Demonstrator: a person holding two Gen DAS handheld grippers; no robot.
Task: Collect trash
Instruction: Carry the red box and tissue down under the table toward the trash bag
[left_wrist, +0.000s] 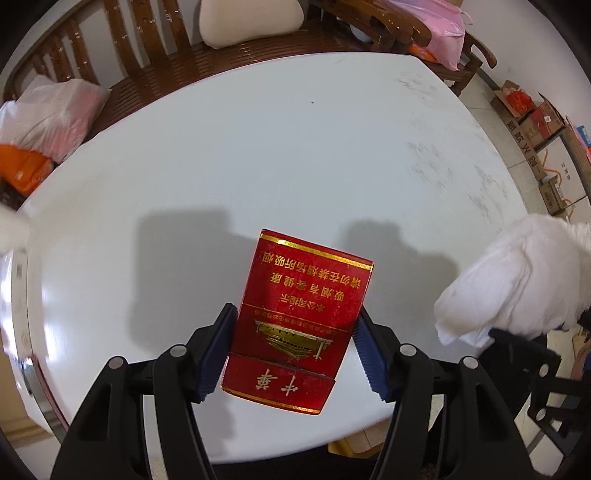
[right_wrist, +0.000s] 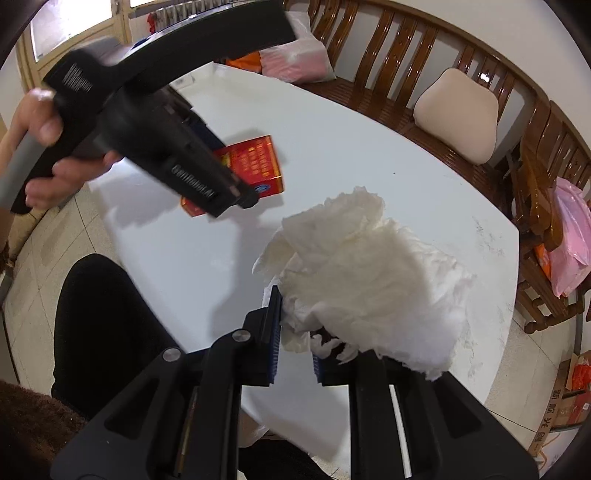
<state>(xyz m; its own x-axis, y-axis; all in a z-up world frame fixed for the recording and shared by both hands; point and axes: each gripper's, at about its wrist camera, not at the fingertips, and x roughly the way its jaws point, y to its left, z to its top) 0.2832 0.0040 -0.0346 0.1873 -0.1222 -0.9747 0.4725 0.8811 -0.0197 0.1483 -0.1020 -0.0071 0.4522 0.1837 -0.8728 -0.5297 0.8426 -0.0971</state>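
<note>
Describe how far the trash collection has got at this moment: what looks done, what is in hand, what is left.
Done: the white table shows no loose trash on what is in view. In hand: the left tool clamps a red cigarette box, and the right tool is shut on a crumpled white tissue, both held above the tabletop. Left: dropping both into a bin, though none is visible in either view.

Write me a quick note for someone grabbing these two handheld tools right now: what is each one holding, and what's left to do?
Left tool: shut on the red cigarette pack, held above the white table.
Right tool: shut on the crumpled white tissue, also off the table.
Done: both pieces of trash are picked up.
Left: drop both into a bin; none shows in either view. No other trash shows on the visible tabletop.
</note>
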